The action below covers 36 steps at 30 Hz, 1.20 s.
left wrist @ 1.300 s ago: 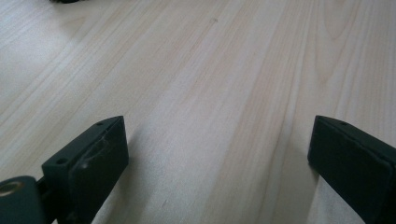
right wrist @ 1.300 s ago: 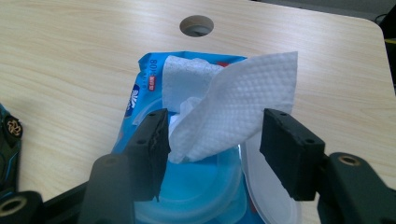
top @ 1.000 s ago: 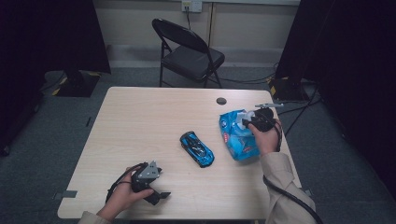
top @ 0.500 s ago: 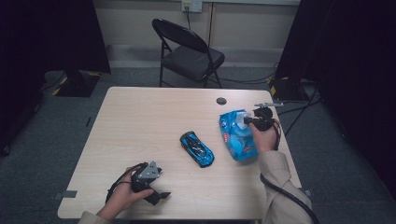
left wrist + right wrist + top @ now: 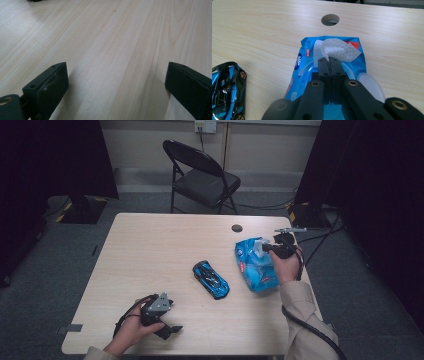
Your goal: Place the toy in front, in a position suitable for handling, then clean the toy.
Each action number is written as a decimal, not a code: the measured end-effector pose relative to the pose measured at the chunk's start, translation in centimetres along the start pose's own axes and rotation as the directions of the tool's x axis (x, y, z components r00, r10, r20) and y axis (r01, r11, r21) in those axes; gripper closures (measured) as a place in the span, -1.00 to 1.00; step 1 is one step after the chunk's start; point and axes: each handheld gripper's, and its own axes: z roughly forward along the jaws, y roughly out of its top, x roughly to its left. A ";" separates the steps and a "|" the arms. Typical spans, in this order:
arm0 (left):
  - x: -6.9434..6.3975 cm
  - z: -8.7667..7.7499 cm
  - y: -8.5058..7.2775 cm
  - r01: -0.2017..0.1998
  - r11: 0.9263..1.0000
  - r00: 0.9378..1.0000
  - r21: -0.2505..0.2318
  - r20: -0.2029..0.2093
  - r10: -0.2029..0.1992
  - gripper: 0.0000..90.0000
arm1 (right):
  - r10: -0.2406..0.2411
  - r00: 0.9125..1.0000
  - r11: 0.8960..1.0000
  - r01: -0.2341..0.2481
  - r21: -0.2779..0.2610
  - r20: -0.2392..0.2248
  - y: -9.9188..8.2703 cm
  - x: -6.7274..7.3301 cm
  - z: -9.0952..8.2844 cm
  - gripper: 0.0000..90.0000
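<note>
A blue pack of wet wipes (image 5: 255, 269) (image 5: 300, 65) lies at the table's right side with its clear lid (image 5: 372, 87) flipped open. A white wipe (image 5: 337, 49) (image 5: 258, 248) sticks up out of the pack's opening. My right gripper (image 5: 329, 61) (image 5: 266, 248) is shut on the wipe's lower edge, just above the pack. A blue and black toy car (image 5: 211, 279) (image 5: 227, 87) sits mid-table, to the left of the pack. My left gripper (image 5: 171, 330) (image 5: 116, 82) rests near the table's front left edge, open, with only bare wood between its jaws.
The light wooden table (image 5: 150, 250) has a round cable hole (image 5: 237, 228) (image 5: 330, 19) just beyond the pack. A black folding chair (image 5: 202, 177) stands behind the table's far edge. Cables run across the floor at the right.
The right gripper has edged slightly over the pack's opening and now pinches the wipe. The left hand, the car and the pack have stayed put.
</note>
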 end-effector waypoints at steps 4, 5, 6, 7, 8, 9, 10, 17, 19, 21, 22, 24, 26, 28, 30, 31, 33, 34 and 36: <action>0.0 0.0 0.0 0.000 1.000 1.000 0.000 0.000 0.000 -0.90 | 0.008 1.000 1.000 -0.008 -0.004 -0.013 0.1 0.0 -0.3 1.00; 0.0 0.0 0.0 0.000 1.000 1.000 0.000 0.000 0.000 -0.90 | 0.008 1.000 1.000 -0.008 -0.004 -0.013 0.1 0.0 -0.3 1.00; 0.0 0.0 0.0 0.000 1.000 1.000 0.001 -0.001 0.000 -0.90 | 0.008 1.000 1.000 -0.009 -0.008 -0.020 0.2 0.0 -0.3 1.00; 0.0 0.0 0.0 0.000 1.000 1.000 0.001 -0.001 0.000 -0.90 | 0.012 1.000 1.000 -0.012 -0.009 -0.019 0.2 0.0 -0.4 1.00; 0.0 0.0 0.0 0.000 1.000 1.000 0.001 0.000 0.000 -0.90 | 0.015 1.000 1.000 -0.015 -0.012 -0.024 0.3 0.0 -0.5 1.00; 0.0 0.0 0.0 0.000 1.000 1.000 0.001 0.000 0.000 -0.90 | 0.015 1.000 1.000 -0.015 -0.012 -0.024 0.3 0.0 -0.5 1.00; 0.0 0.0 0.0 -0.001 1.000 1.000 0.000 0.000 0.001 -0.90 | 0.015 1.000 1.000 -0.015 -0.014 -0.024 0.4 0.0 -0.6 1.00; 0.0 0.0 0.0 -0.001 1.000 1.000 0.000 -0.001 0.001 -0.90 | 0.017 1.000 1.000 -0.018 -0.022 -0.026 0.7 0.0 -1.1 1.00; 0.0 0.0 0.0 -0.001 1.000 1.000 0.000 -0.001 0.001 -0.90 | 0.014 1.000 1.000 -0.015 -0.022 -0.026 0.8 0.1 -1.2 1.00; 0.0 0.0 0.0 -0.001 1.000 1.000 0.000 -0.001 0.001 -0.90 | 0.013 1.000 1.000 -0.013 -0.026 -0.021 0.9 0.2 -1.4 1.00; 0.0 0.0 0.0 -0.001 1.000 1.000 0.000 -0.001 0.001 -0.90 | 0.012 1.000 1.000 -0.013 -0.024 -0.020 0.9 0.2 -1.5 1.00; 0.0 0.0 0.0 -0.001 1.000 1.000 0.000 -0.001 0.001 -0.90 | 0.017 1.000 0.999 -0.018 -0.029 -0.026 1.0 0.2 -1.6 1.00; 0.0 0.0 0.0 0.000 1.000 1.000 0.000 0.000 0.000 -0.90 | 0.012 1.000 1.000 -0.013 -0.028 -0.024 1.1 0.2 -1.7 1.00; 0.0 0.0 0.0 0.000 1.000 1.000 0.000 0.000 0.000 -0.90 | 0.008 1.000 1.000 -0.009 -0.029 -0.024 1.2 0.2 -1.8 1.00; 0.0 0.0 0.0 -0.001 1.000 1.000 0.000 -0.001 0.001 -0.90 | 0.010 1.000 0.999 -0.011 -0.036 -0.027 1.4 0.2 -2.0 1.00; 0.0 0.0 0.0 0.000 1.000 1.000 0.000 -0.001 0.000 -0.90 | 0.012 1.000 0.999 -0.013 -0.038 -0.026 1.6 0.1 -2.1 1.00; 0.0 0.0 0.0 -0.001 1.000 1.000 0.000 -0.001 0.001 -0.90 | 0.007 1.000 0.999 -0.008 -0.040 -0.025 1.7 0.1 -2.2 1.00; 0.0 0.0 0.0 -0.001 1.000 1.000 0.000 0.000 0.001 -0.90 | 0.006 1.000 0.999 -0.007 -0.042 -0.025 1.8 0.1 -2.3 1.00; 0.0 0.0 0.0 -0.001 1.000 1.000 0.000 0.000 0.001 -0.90 | 0.008 1.000 0.999 -0.010 -0.043 -0.027 1.9 0.1 -2.3 1.00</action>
